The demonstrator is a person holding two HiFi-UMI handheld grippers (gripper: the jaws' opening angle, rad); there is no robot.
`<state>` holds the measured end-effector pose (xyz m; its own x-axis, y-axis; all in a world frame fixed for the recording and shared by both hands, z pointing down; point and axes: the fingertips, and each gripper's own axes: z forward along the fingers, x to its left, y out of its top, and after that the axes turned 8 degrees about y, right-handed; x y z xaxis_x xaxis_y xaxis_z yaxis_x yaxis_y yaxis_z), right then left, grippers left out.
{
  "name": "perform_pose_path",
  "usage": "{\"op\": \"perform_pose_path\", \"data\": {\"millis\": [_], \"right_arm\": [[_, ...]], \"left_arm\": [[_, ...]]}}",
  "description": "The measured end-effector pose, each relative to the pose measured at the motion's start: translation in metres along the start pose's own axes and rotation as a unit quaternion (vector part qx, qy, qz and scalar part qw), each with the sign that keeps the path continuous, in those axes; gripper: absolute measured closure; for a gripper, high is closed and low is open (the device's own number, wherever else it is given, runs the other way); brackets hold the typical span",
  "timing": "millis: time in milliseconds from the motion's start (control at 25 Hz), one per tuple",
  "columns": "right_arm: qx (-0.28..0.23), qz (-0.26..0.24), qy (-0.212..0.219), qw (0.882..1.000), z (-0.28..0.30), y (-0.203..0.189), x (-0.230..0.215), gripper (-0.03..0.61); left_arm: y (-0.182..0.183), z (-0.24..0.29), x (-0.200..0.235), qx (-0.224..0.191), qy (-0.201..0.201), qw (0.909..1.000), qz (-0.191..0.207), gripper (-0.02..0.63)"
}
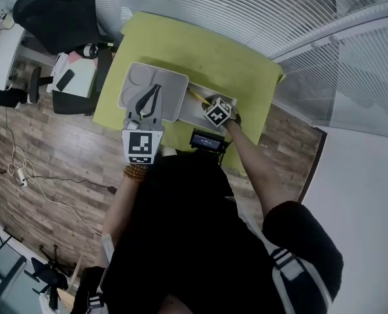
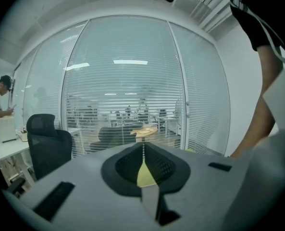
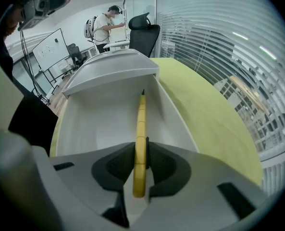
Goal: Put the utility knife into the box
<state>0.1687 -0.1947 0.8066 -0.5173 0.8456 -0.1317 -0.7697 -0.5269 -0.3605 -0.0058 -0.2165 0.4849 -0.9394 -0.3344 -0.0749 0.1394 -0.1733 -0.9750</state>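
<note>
- Where the two jaws of the right gripper [image 3: 141,148] close, one yellow knife [image 3: 141,124] is gripped edge-on between the dark pads.
- One end of the knife is seen sticking out behind the pads; the other end reaches forward and down into the one open grey box [image 3: 84,129], above its floor. Whether the tip touches the floor cannot be told.
- One lid [image 3: 108,73] is seen raised at the far end of the box.
- Over that lid the left gripper [image 2: 143,150] is held, its two jaws closed with the tips meeting.
- One pale grey edge [image 2: 149,201] shows low in the gap between those jaws; whether it is pinched cannot be told.
- One marker cube is carried by each gripper, two in all: right [image 1: 218,112] and left [image 1: 141,146].
- Box and lid are borne by one green table [image 3: 204,114].
- Beyond the table, one black office chair [image 3: 144,32] and one standing person [image 3: 107,25] are seen.
</note>
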Motion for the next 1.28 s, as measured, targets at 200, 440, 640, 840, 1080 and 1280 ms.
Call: {"op": "perform_pose_path", "data": {"millis": [200,440,640,840,1080,1280], "right_arm": [[-0.02,0.013,-0.005,1.0,-0.004,0.001,0.0,0.468],[-0.034,0.023,-0.013,0.999,-0.012,0.003,-0.004,0.457],[-0.044,0.032,-0.026,0.998,-0.022,0.003,-0.009,0.457],[-0.061,0.041,-0.038,0.997,-0.036,0.004,-0.011,0.457],[-0.078,0.053,-0.054,0.994,-0.053,0.006,-0.014,0.457],[-0.099,0.061,-0.067,0.991,-0.068,0.011,-0.017,0.457]], "left_arm": [[-0.001,0.0,-0.005,-0.001,-0.008,1.0,-0.001,0.592],[-0.002,0.002,-0.009,-0.002,-0.021,0.9998,-0.002,0.592],[-0.002,0.003,-0.015,-0.005,-0.032,0.9995,-0.001,0.592],[0.001,0.005,-0.02,-0.008,-0.046,0.9989,0.001,0.592],[0.008,0.01,-0.03,-0.017,-0.065,0.9977,0.003,0.592],[0.012,0.018,-0.037,-0.024,-0.078,0.9966,0.005,0.592]]}}
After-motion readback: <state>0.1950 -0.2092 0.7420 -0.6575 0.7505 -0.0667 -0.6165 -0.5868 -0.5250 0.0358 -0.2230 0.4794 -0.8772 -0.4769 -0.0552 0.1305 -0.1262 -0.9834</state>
